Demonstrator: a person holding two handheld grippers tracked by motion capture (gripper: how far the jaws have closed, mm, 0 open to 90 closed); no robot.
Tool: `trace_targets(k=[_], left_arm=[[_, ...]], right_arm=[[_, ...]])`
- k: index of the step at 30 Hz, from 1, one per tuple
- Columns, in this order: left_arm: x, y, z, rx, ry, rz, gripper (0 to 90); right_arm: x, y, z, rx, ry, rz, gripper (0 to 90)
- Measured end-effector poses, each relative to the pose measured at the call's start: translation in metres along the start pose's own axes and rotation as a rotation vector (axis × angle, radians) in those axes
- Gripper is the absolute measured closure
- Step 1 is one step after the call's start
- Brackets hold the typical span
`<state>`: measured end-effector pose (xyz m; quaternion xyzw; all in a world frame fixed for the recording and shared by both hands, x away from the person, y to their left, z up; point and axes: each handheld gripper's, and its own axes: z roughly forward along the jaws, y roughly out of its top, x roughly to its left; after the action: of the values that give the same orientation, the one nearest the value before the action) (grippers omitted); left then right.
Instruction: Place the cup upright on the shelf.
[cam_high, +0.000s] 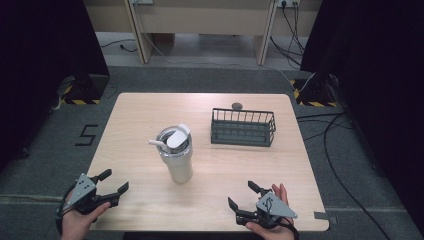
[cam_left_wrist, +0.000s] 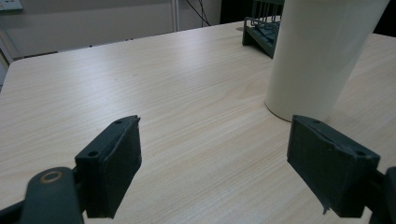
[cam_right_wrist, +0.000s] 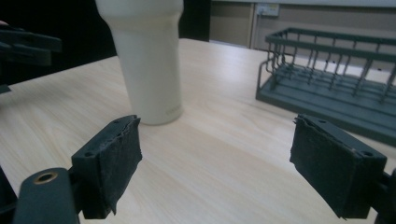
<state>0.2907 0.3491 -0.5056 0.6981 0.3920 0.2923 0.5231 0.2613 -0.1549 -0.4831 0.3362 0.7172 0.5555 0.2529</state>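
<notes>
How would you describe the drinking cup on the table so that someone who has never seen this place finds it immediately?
Start from the light wooden table. Near its middle, left of the dark wire basket, stands the tumbler. It is the pale, upright, tapered one, with a lid and a white straw on top, unlike the low, dark, open basket.

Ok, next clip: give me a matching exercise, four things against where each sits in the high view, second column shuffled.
Things:
1. tumbler
2. basket
3. left hand-held gripper
4. right hand-held gripper

Places:
A. near right corner of the table, jaws open
B. middle of the table, upright, straw in its lid
C. near left corner, jaws open
D. far right part of the table, nothing in it

Pairs: 1-B, 2-D, 3-C, 4-A
</notes>
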Motion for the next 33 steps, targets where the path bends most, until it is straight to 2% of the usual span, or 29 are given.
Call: trace_targets(k=[5, 9, 33], left_arm=[[0.000, 0.000, -0.001, -0.003, -0.002, -0.001, 17.0], [-0.001, 0.000, -0.001, -0.005, -0.010, -0.003, 17.0], [-0.004, 0.000, 0.001, -0.003, -0.030, 0.005, 17.2]], right_arm=[[0.006, 0.010, 0.006, -0.019, 0.029, -0.016, 15.9], [0.012, 0.016, 0.018, -0.020, 0.057, -0.029, 15.8], [0.023, 0.031, 0.067, 0.004, 0.123, -0.056, 15.3]])
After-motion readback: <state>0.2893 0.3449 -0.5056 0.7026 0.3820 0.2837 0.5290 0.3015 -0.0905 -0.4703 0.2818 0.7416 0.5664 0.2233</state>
